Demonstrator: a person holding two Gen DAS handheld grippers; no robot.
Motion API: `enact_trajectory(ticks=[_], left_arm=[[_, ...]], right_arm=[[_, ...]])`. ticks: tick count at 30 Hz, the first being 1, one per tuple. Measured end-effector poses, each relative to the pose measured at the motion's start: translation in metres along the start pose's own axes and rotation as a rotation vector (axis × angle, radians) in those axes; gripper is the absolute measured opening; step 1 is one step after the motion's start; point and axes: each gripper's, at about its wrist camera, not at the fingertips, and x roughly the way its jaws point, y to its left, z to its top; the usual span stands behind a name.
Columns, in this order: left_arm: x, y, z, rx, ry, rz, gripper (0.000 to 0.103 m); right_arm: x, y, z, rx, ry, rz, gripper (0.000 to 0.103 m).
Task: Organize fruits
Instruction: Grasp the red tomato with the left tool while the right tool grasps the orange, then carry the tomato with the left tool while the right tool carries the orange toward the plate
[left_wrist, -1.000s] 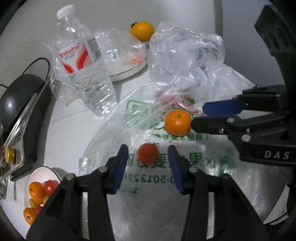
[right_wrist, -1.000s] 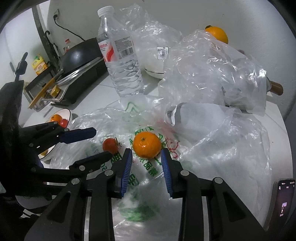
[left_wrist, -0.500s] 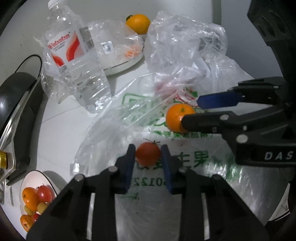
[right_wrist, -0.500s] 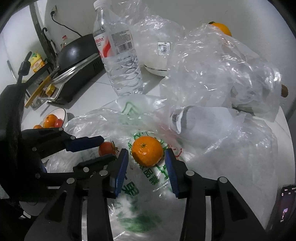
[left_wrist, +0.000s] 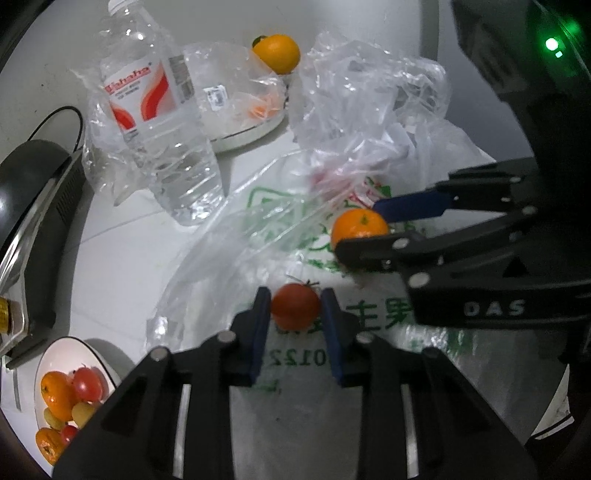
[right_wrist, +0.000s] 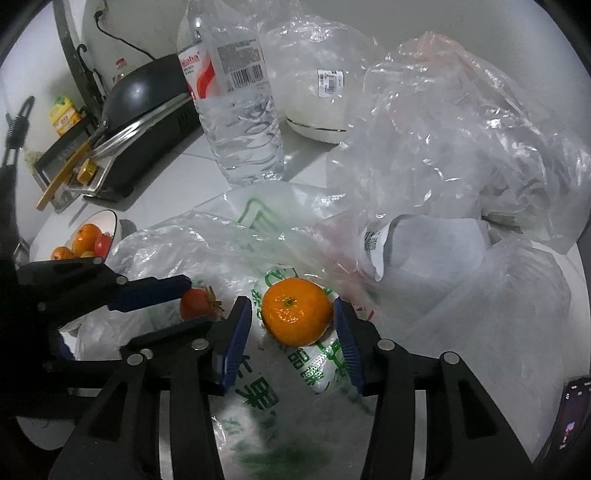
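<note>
On a bag (left_wrist: 369, 354) printed with green characters and "2210", the left gripper (left_wrist: 295, 314) clamps a tomato (left_wrist: 295, 311). The right gripper (right_wrist: 293, 325), marked "DAS", brackets an orange (right_wrist: 295, 311), pads not visibly touching. A red-labelled bottle (left_wrist: 162, 125) stands behind.

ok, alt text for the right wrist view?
The right gripper brackets a mandarin orange lying on a green-printed plastic bag, blue pads just short of it. At left, the left gripper closes on a small tomato; a water bottle stands behind.
</note>
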Motion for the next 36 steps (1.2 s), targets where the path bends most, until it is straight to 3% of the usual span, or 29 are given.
enact_trajectory(ticks=[12,36], left_arm=[[-0.018,0.002,-0.002,-0.011,-0.032,0.004,0.028],[-0.085,-0.001,-0.024,-0.021,-0.123,0.019,0.028]], right_arm=[[0.0,0.008,0.0,-0.011,0.0,-0.011,0.043],[-0.052,0.05,-0.011,-0.05,-0.061,-0.034,0.043]])
